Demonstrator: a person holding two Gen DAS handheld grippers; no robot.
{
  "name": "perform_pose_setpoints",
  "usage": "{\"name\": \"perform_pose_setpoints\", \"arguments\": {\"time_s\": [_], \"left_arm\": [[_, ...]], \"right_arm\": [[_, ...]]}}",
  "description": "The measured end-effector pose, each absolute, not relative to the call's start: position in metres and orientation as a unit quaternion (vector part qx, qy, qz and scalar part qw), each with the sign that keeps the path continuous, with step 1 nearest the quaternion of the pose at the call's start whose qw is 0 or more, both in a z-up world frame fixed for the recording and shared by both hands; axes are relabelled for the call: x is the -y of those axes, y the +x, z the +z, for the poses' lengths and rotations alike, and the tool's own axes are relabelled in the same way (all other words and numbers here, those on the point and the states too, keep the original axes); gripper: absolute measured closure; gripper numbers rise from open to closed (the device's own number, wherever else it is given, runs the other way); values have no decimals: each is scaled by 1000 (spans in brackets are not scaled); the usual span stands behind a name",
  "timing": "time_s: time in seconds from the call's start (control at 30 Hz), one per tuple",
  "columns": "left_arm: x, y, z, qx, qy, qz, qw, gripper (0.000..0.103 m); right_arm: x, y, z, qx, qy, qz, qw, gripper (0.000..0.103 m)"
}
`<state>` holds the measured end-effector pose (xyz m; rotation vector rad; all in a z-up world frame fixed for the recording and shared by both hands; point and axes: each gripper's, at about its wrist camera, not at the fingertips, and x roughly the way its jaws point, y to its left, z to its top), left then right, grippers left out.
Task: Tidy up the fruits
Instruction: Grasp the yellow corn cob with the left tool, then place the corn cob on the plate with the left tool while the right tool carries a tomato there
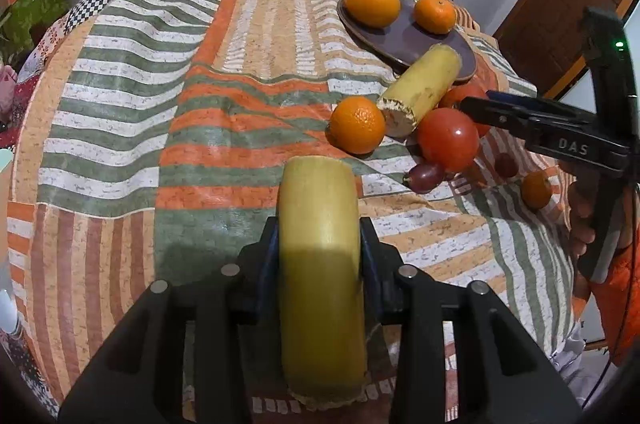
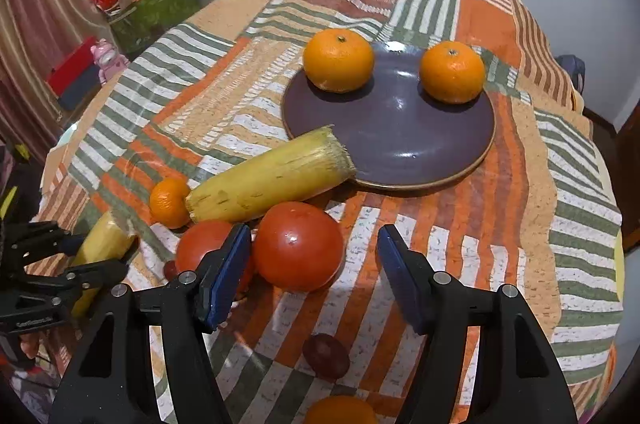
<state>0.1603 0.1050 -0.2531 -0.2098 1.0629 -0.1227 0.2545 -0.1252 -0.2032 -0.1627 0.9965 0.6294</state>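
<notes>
My left gripper (image 1: 320, 244) pinches a yellow banana piece (image 1: 320, 264) between its fingers, just above the striped cloth (image 1: 160, 143) covering the counter. My right gripper (image 2: 314, 264) hovers with fingers spread, one red tomato (image 2: 298, 246) lying partly between them, untouched as far as I can tell, a second tomato (image 2: 200, 244) behind the left finger. Beyond, another banana piece (image 2: 272, 179) leans on the rim of the purple plate (image 2: 392, 135), a small orange (image 2: 170, 201) at its near end. Farthest, two oranges (image 2: 338, 59) sit on the plate, well apart.
</notes>
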Motion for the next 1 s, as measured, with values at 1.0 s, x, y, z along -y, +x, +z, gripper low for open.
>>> {"name": "perform_pose_setpoints", "arguments": {"time_s": [1.0], "left_arm": [[-46, 219, -128, -388, -35, -92, 916, 67]], "right_arm": [[173, 261, -149, -405, -46, 279, 870, 58]]}}
